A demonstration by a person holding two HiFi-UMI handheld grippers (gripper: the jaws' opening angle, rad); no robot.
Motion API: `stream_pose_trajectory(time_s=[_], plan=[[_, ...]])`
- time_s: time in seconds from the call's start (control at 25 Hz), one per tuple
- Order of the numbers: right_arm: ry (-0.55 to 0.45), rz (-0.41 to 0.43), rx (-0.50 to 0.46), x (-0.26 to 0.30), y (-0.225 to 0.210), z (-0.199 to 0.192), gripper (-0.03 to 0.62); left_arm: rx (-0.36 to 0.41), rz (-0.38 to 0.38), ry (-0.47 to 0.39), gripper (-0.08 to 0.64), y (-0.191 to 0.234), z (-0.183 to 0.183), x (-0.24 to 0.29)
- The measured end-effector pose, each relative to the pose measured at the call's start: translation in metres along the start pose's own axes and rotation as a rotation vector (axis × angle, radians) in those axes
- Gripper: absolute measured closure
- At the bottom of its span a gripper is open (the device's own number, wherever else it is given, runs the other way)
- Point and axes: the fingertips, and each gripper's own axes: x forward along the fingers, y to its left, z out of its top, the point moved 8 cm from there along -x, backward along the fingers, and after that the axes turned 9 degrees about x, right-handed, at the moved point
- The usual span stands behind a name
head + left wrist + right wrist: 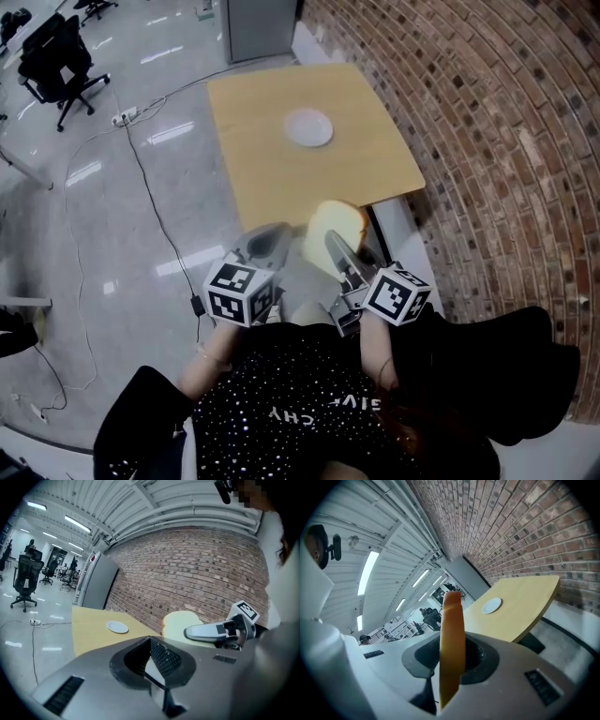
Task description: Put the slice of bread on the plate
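Observation:
A pale slice of bread (335,232) stands on edge in the air, just short of the near edge of the wooden table (272,178). My right gripper (337,247) is shut on it. In the right gripper view the slice (452,634) rises upright between the jaws of that gripper (451,654). A small white plate (307,127) sits on the far part of the table and also shows as the plate (491,605) beyond the bread. My left gripper (267,242) hovers beside the bread, shut and holding nothing. From the left gripper (152,643) I see the bread (180,623) and the plate (117,627).
A brick wall (487,112) runs along the table's right side. A grey cabinet (258,23) stands behind the table. On the shiny floor to the left lie a black cable (155,211) and a power strip (127,116), with an office chair (56,61) farther off.

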Motion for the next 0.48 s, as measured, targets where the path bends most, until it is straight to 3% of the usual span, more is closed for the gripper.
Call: stream_pose_trajectory(time_s=[0.48], plan=[[-0.026,-0.033,0.038,-0.003,-0.014,0.011,0.499,-0.019,-0.03,0.029,0.551,-0.001,-0.005,0.019]])
